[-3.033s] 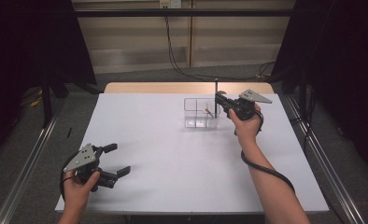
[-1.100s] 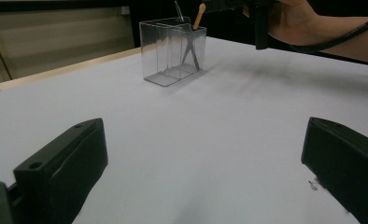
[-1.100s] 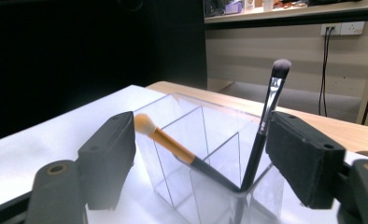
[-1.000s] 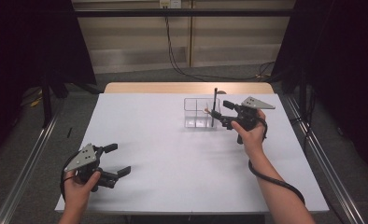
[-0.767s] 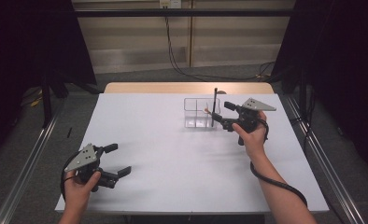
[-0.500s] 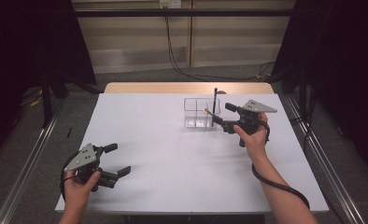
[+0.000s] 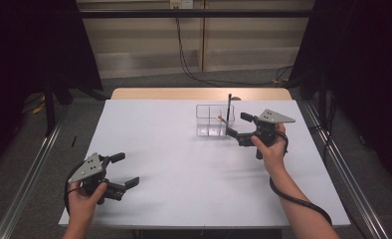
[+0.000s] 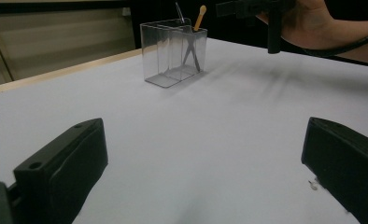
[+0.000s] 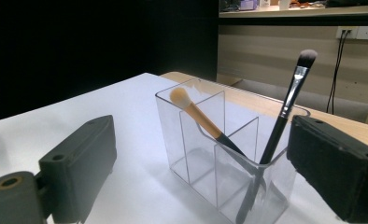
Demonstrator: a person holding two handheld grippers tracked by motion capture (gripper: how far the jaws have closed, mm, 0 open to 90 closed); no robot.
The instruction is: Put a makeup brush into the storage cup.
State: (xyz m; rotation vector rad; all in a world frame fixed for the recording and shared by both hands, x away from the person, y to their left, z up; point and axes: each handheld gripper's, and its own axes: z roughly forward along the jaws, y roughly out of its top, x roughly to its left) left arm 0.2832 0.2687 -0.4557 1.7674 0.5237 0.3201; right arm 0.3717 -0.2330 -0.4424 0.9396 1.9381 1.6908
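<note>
A: Right tool (image 7: pixel 238 125)?
B: Just beside the clear organizer (image 7: pixel 211 121), on its right side, toward the far right part of the surface (image 7: pixel 184 169). Jaws spread wide and have just been opening, nothing pinched between them. In the right gripper view the organizer sits ahead of the jaws, not between the pads.

A: Organizer where exactly?
B: Near the far edge of the surface, a bit right of the middle. Upright, clear walls, dividers inside.

A: Contents?
B: Two makeup brushes. The black-handled brush (image 9: pixel 285 109) with a dark, grey-tipped head leans in the end compartment nearest the right tool, its head well above the rim. The tan-headed brush (image 9: pixel 198 116) leans the other way, its head over the next compartment. Both stand free, no pad touching them.

A: Which compartment holds the tan one's base?
B: Can't tell, the walls overlap there.

A: Left tool (image 7: pixel 124 171)?
B: Near the front left corner of the surface, held in the left hand (image 7: pixel 82 199). Jaws apart, released, bare surface between them. Well apart from the organizer.

A: Right hand (image 7: pixel 268 147)?
B: Gripping the right tool's handle, cable (image 7: pixel 296 199) trailing back along the forearm.
</note>
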